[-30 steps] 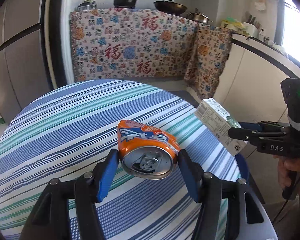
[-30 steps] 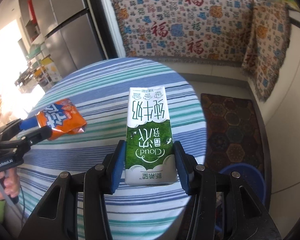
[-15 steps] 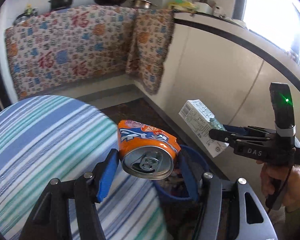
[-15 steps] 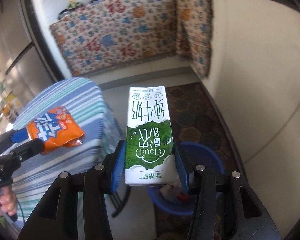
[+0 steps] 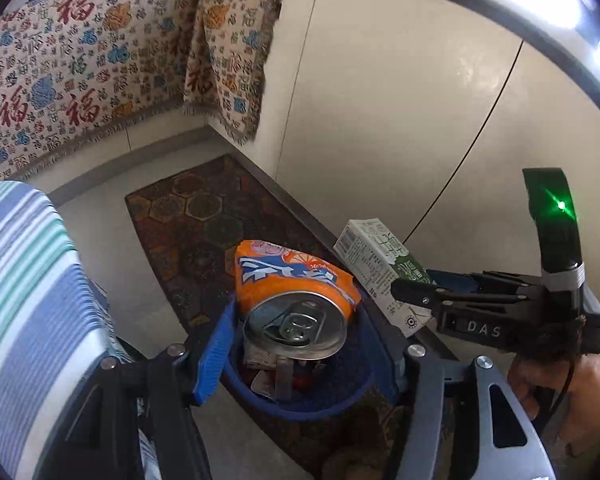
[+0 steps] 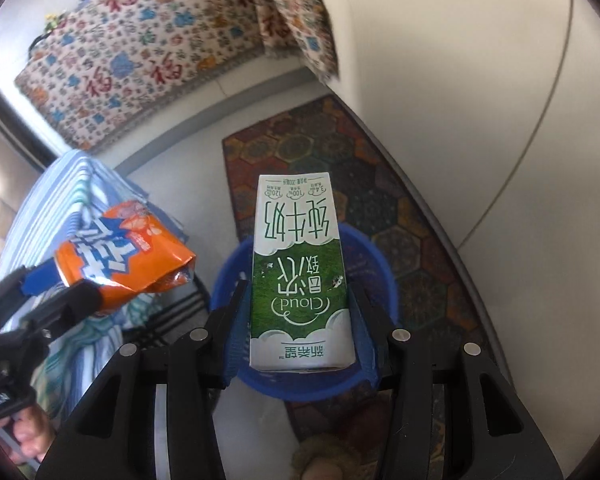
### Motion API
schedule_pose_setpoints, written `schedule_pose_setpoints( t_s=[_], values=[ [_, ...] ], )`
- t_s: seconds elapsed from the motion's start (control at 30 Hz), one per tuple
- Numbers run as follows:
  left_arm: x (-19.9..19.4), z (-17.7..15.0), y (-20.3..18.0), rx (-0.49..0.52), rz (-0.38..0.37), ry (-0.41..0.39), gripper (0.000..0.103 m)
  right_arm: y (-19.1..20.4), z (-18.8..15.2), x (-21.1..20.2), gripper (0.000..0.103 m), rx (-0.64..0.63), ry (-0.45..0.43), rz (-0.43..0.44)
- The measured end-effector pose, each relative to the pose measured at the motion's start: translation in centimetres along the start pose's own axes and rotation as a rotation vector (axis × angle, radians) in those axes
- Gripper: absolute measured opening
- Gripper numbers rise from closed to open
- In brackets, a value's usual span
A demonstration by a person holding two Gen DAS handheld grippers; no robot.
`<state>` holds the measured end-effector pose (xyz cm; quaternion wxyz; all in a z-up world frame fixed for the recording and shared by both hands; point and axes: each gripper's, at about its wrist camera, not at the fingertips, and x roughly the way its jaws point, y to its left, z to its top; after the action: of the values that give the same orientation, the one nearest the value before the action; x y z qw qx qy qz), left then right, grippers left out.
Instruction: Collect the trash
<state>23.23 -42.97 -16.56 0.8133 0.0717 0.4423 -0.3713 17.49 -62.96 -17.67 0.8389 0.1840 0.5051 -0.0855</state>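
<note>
My left gripper (image 5: 296, 344) is shut on a crushed orange soda can (image 5: 296, 292), its silver top facing the camera. Right under it stands a blue trash bin (image 5: 300, 402) with scraps inside. My right gripper (image 6: 298, 320) is shut on a green and white milk carton (image 6: 298, 264), held lengthwise over the same blue bin (image 6: 380, 264). In the left wrist view the carton (image 5: 376, 264) and the right gripper (image 5: 416, 292) hang at the bin's right side. The right wrist view shows the can (image 6: 116, 256) to the left, in the left gripper (image 6: 56, 292).
The bin stands on a dark hexagon-patterned rug (image 5: 196, 216) beside white cabinet doors (image 5: 400, 120). The round table with a striped cloth (image 5: 24, 300) is at the left. A patterned cloth (image 5: 80, 60) hangs over the far counter. A hand (image 5: 560, 396) holds the right gripper's handle.
Both grippers swung off the striped table toward the right and tipped downward, carrying the can and the carton. Both now hang above the blue bin on the rug.
</note>
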Motion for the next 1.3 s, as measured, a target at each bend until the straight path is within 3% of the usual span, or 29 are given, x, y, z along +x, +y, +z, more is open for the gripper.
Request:
schedule_pose_setpoints(
  t_s=[0.3,0.4,0.47,0.6,0.7,0.83,0.97,1.1,1.2,1.3],
  values=[
    [4.4,-0.5,-0.1,0.020,-0.039,0.054,0.063,-2.2,0.3,2.5,0.052,0.068,0.036,0.040],
    [5.1,-0.3,0.1,0.008,-0.083,0.072,0.072,-3.3,-0.2,3.0,0.077,0.108,0.030,0.061],
    [5.0,-0.2,0.0,0.012,-0.083,0.062,0.076,-3.9,-0.5,2.7,0.078,0.135,0.018,0.053],
    [3.6,-0.1,-0.3,-0.003,-0.024,0.013,0.078,-5.5,-0.7,0.6,0.103,0.202,-0.042,0.030],
    [1.1,-0.4,-1.5,0.033,0.025,-0.028,0.082,-5.5,-0.8,-1.9,0.103,0.227,-0.075,0.007],
    [-2.9,-1.1,-2.4,0.003,0.049,-0.052,0.102,-4.3,-2.2,-6.2,0.103,0.219,-0.126,-0.063],
    [-6.1,-2.6,-3.6,0.021,0.067,-0.021,0.103,-2.1,-4.6,-10.0,0.103,0.164,-0.163,-0.138],
    [-9.2,-4.5,-5.7,0.085,0.207,-0.068,0.103,0.3,-7.9,-13.4,0.103,0.111,-0.196,-0.192],
    [-11.0,-5.0,-6.5,0.100,0.240,-0.073,0.103,1.8,-10.1,-15.2,0.103,0.100,-0.191,-0.198],
    [-12.5,-5.5,-7.3,0.105,0.332,-0.067,0.103,3.2,-11.5,-16.6,0.103,0.086,-0.202,-0.181]
  ],
)
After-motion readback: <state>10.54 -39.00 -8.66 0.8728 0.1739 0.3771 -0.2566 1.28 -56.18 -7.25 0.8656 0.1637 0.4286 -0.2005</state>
